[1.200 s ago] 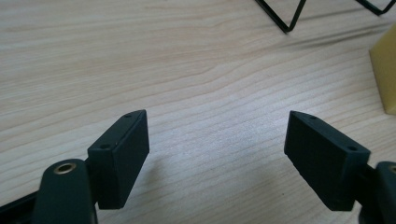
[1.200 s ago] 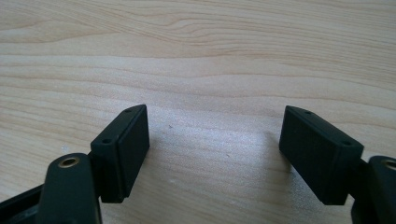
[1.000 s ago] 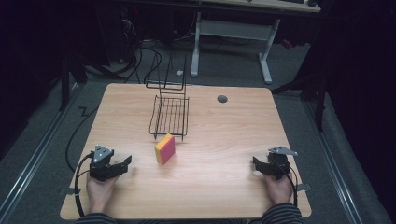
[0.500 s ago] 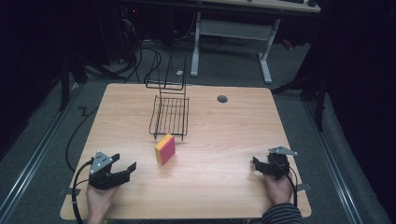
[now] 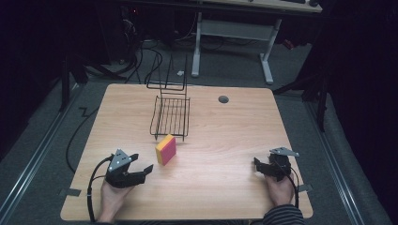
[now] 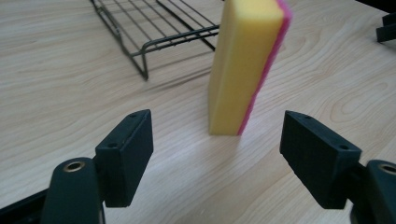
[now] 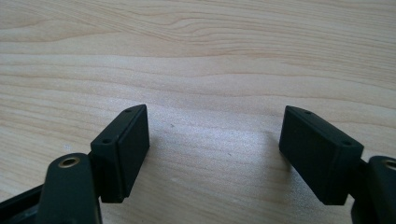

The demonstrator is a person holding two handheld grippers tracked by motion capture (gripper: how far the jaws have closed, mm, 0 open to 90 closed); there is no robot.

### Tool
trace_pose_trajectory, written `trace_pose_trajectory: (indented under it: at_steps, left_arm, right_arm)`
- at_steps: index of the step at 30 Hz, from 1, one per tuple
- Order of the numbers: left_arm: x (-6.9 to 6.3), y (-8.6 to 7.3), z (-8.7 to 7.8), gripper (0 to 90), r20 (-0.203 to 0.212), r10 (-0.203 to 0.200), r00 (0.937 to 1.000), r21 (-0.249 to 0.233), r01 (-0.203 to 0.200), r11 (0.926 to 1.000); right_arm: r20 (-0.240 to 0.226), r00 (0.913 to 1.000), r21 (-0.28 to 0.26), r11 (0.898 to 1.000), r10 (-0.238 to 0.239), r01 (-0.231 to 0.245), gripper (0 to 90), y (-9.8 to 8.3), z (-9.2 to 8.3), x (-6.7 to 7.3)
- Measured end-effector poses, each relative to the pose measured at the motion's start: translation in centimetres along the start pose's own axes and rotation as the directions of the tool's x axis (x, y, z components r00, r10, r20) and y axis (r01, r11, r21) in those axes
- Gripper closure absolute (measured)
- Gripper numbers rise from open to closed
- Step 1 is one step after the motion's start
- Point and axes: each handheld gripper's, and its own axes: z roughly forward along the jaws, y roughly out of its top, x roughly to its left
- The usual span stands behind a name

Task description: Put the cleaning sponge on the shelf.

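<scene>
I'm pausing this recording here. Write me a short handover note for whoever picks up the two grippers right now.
Left gripper: open, empty, low over the table, pointing at the sponge from its left side; not touching it.
Right gripper: open, empty, low near the table's right front edge, with bare wood in front of it.
Sponge: yellow with a pink face, standing on edge, just in front of the wire rack and apart from it.
Done: nothing gripped or placed.
Left, probably: move the left gripper forward, close on the sponge, then likely carry it to the rack.
</scene>
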Motion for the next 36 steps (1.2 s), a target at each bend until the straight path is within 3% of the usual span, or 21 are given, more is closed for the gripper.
trace_pose_trajectory:
  at_steps: [7,20,36]
  left_arm:
    - [-0.9,1.2,1.6,25.7,0.024,0.026,0.9994,0.008,-0.027,0.9996]
    - [-0.7,1.3,3.4,26.8,0.025,-0.005,0.9997,0.031,0.004,0.9995]
    - [-1.1,1.1,5.2,45.0,0.005,0.014,0.9999,0.024,-0.014,0.9996]
  right_arm:
    - [-0.002,1.0000,0.002,1.000,0.001,-0.001,24.6,0.0,0.0,0.0]
    - [-0.003,1.0000,0.000,1.000,-0.001,0.001,24.6,0.0,0.0,0.1]
    - [-0.003,1.0000,-0.001,1.000,-0.004,0.004,24.5,0.0,0.0,0.0]
